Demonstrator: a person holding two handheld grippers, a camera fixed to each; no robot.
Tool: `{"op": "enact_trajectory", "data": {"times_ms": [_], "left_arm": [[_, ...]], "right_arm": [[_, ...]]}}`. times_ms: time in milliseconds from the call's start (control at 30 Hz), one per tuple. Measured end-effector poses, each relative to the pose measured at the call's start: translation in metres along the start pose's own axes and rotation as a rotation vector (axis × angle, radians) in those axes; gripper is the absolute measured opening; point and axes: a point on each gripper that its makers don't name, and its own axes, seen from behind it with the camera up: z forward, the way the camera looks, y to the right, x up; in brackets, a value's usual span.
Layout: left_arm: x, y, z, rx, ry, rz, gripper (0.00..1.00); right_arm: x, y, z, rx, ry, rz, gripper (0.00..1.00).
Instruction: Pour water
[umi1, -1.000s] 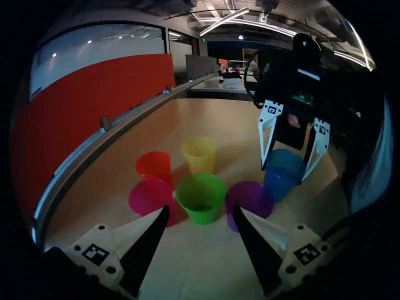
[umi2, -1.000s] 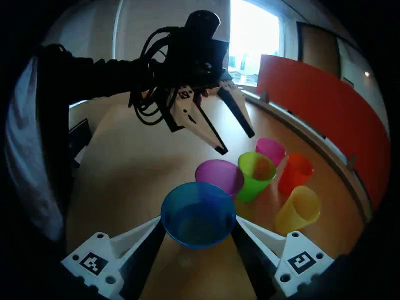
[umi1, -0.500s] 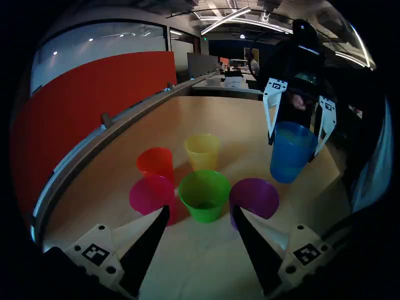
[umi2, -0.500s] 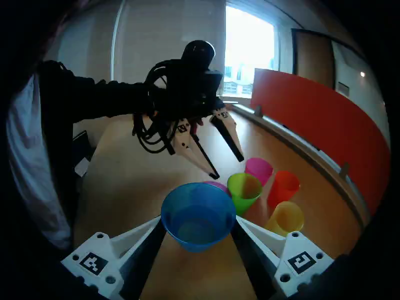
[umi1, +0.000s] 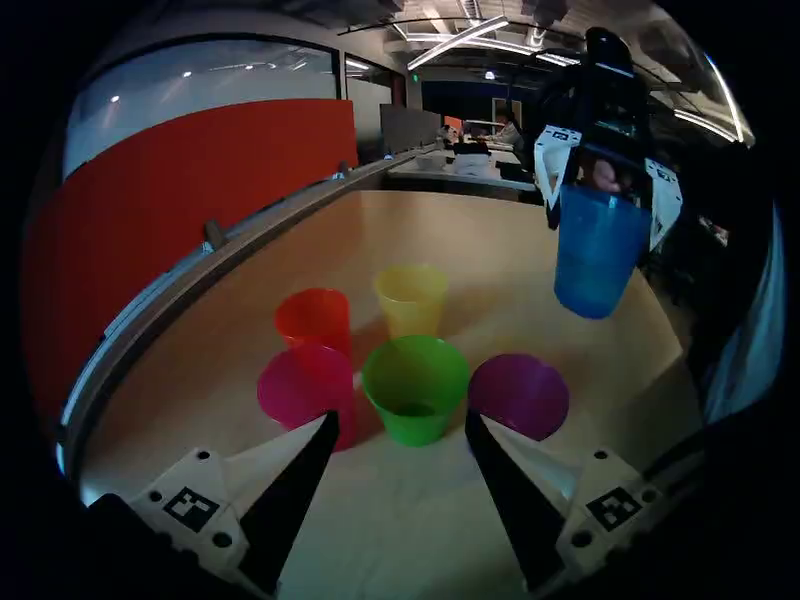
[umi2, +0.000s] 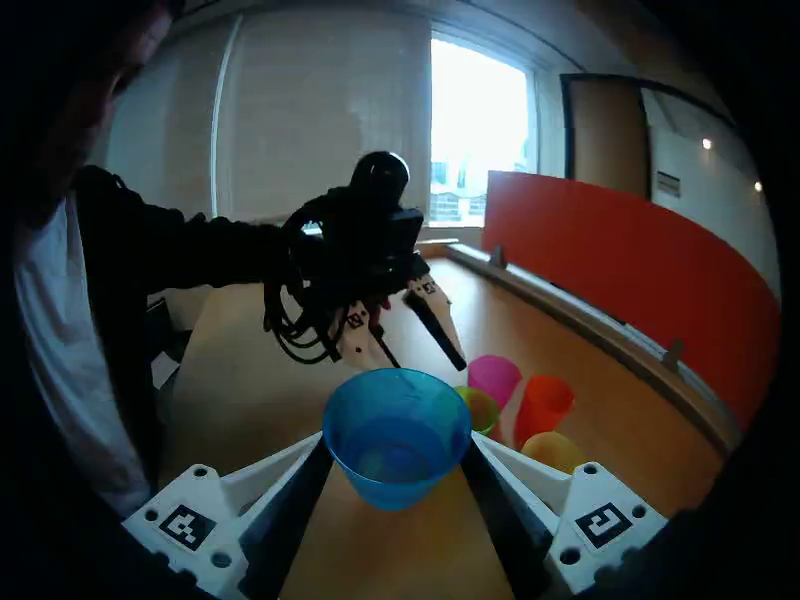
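Five empty cups cluster on the wooden table (umi1: 470, 240): orange (umi1: 313, 315), yellow (umi1: 411, 295), pink (umi1: 303, 385), green (umi1: 415, 385) and purple (umi1: 518, 393). My left gripper (umi1: 398, 425) hovers open just in front of the green cup, with nothing between its fingers. Up at the right, my right gripper (umi1: 603, 225) is shut on a blue cup (umi1: 598, 250) held well above the table. In the right gripper view the blue cup (umi2: 397, 465) holds water and sits upright between the right gripper's (umi2: 397, 440) fingers. Beyond it are the left gripper (umi2: 425, 362) and the pink (umi2: 493, 378), orange (umi2: 543, 405) and yellow (umi2: 553, 450) cups.
A red partition (umi1: 200, 180) with a metal rail runs along the table's left side. A person's dark sleeve (umi2: 180, 250) and white shirt (umi2: 60, 350) stand behind the left gripper. Bare tabletop lies beyond the cups toward the far end.
The right gripper has lifted the blue cup off the table beside the purple cup and carried it upward. The left gripper has stayed nearly still and open.
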Motion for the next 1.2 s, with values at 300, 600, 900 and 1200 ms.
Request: {"op": "enact_trajectory", "data": {"times_ms": [300,600,900,1200], "left_arm": [[-0.005,-0.003,0.004,0.0,-0.008,-0.007,0.94],[-0.008,-0.001,0.009,-0.002,-0.014,-0.009,0.93],[-0.005,0.006,0.015,-0.013,-0.012,-0.01,0.94],[0.0,0.012,0.023,-0.026,-0.005,-0.008,0.94]], "right_arm": [[0.011,0.007,-0.023,-0.059,0.051,0.008,0.88],[0.023,0.014,-0.039,-0.102,0.092,0.02,0.88],[0.033,0.015,-0.051,-0.136,0.099,0.015,0.88],[0.036,0.015,-0.06,-0.176,0.106,0.034,0.88]]}}
